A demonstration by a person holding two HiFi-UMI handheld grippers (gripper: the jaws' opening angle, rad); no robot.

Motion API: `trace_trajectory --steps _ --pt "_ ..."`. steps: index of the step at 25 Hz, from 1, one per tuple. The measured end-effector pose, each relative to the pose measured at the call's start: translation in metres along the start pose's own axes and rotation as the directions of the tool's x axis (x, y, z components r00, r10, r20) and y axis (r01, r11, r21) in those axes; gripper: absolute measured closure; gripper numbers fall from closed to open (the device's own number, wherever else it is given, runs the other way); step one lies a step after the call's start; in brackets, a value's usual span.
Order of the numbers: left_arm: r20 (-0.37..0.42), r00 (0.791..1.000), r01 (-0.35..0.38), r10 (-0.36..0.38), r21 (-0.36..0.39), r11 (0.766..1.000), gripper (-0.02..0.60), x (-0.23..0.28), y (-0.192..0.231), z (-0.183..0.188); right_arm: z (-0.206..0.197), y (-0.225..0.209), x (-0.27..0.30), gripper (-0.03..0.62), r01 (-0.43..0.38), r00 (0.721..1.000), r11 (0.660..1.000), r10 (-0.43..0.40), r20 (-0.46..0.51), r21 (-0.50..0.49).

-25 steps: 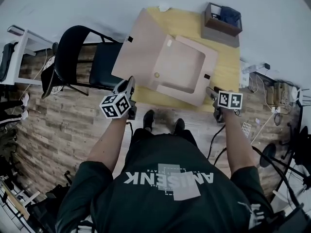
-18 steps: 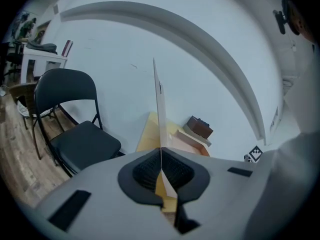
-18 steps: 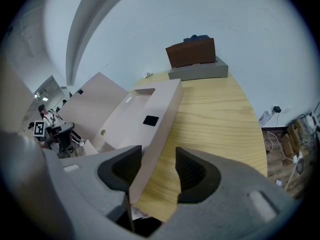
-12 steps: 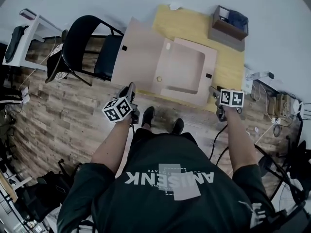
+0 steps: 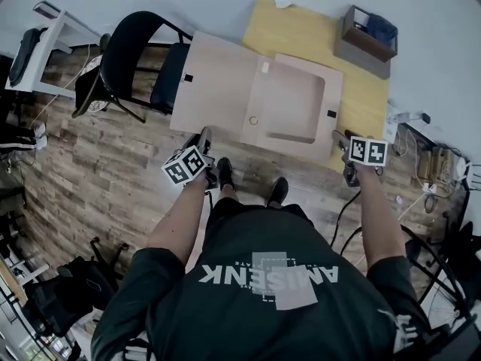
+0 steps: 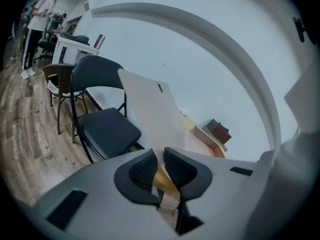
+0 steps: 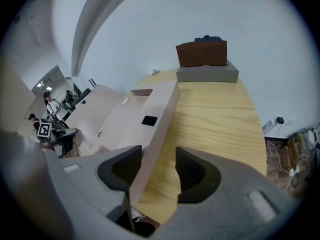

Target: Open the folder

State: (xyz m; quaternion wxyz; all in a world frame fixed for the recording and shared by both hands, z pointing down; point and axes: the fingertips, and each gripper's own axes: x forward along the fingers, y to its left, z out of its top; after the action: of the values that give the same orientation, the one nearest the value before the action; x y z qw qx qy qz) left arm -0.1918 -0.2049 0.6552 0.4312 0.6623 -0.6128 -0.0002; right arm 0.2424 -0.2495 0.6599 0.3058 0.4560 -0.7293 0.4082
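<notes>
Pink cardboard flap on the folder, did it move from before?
Yes. The pink cardboard flap has swung further open. It has dropped flatter and leftward toward the black folding chair, away from the yellow wooden table.

light: even, soft | edges: fisheye-warped, dark corners | blur: slight

Hand-held gripper [image 7: 157, 160] jaws apart, folder [image 7: 150, 106] edge between, wooden table [image 7: 215, 114]

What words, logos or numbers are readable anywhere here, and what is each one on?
"AMISENK": large white print on the person's dark shirt, upside down in the head view.
Smaller print beside it: too small to read.
Marker cubes: black-and-white square patterns, no words.
Folder and brown box: no readable text.
</notes>
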Motion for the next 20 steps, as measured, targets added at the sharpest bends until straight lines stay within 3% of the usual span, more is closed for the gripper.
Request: trace_trajectory --steps 10,14,20 --pt "-0.083 0.996 -0.039 0.036 -0.035 0.999 0.488 0.025 0.045 -0.019 -0.003 0.003 0.0 0.391 0.042 0.999 0.997 -0.043 0.011 0.066" --pt "-0.12 0.992 -0.05 0.039 -0.093 0.994 0.451 0.032 0.06 -0.032 -0.004 0.004 0.0 0.391 0.062 0.998 0.995 -0.063 0.01 0.078" --pt "-0.129 0.986 -0.11 0.104 -0.038 0.993 0.405 0.032 0.069 -0.032 -0.003 0.005 0.002 0.391 0.072 0.997 0.994 -0.073 0.006 0.082"
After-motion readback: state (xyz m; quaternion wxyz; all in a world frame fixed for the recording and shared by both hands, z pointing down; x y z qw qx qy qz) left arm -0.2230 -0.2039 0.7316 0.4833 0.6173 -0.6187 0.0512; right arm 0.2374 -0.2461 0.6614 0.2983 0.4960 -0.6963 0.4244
